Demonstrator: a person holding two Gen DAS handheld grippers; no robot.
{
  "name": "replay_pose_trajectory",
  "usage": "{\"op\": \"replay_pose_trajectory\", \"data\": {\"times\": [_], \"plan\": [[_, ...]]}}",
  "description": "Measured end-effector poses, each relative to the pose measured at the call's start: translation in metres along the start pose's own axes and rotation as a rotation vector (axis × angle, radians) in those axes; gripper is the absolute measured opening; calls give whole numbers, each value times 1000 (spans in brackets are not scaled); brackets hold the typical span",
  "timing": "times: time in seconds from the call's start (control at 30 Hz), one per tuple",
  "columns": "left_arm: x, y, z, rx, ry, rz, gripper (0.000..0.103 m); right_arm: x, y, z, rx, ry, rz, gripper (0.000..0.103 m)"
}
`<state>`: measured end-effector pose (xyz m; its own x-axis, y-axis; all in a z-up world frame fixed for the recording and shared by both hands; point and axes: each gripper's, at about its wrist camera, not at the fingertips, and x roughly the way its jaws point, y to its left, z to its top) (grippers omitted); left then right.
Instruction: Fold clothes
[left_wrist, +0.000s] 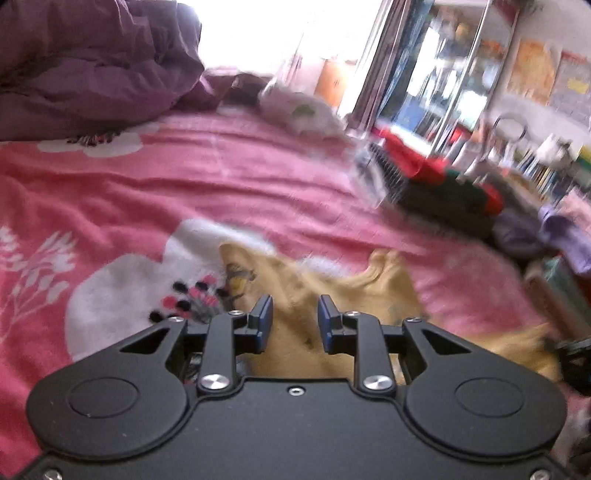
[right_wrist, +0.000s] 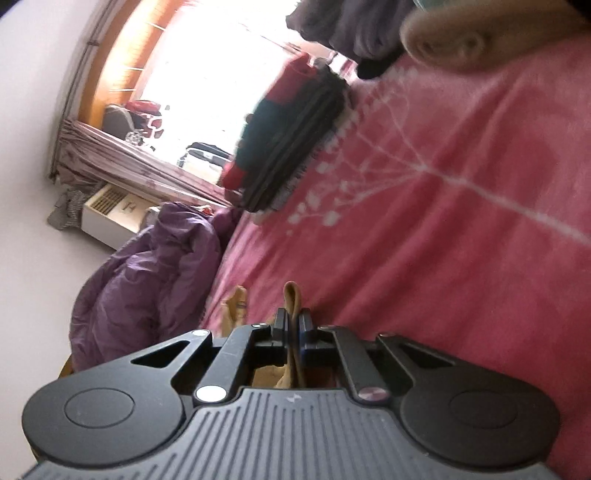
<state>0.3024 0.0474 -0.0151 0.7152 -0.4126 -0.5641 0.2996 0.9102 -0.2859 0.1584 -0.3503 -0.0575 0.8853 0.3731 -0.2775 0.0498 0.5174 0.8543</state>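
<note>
A mustard-yellow garment (left_wrist: 332, 291) with a small printed figure lies crumpled on the pink floral bedsheet (left_wrist: 221, 177). My left gripper (left_wrist: 294, 308) hovers just over it, open, its blue pads apart with cloth showing between and below them. In the right wrist view, which is rolled sideways, my right gripper (right_wrist: 293, 319) is shut on a fold of the yellow garment (right_wrist: 291, 299); the fabric sticks out past the fingertips and runs back between the fingers.
A folded stack of dark, red and green clothes (left_wrist: 443, 188) sits on the sheet at the right, also visible as the stack (right_wrist: 291, 144). A purple duvet (left_wrist: 85, 62) is heaped at the back left. Cluttered shelves and a window lie beyond the bed.
</note>
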Motion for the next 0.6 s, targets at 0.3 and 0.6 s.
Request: {"op": "replay_pose_trajectory", "data": {"times": [0.3, 0.6], "plan": [[-1, 5, 4, -30, -18, -34, 24, -16, 15, -13, -66, 41, -57, 8], [9, 4, 11, -72, -24, -103, 34, -20, 40, -20, -242, -13, -53, 8]]}}
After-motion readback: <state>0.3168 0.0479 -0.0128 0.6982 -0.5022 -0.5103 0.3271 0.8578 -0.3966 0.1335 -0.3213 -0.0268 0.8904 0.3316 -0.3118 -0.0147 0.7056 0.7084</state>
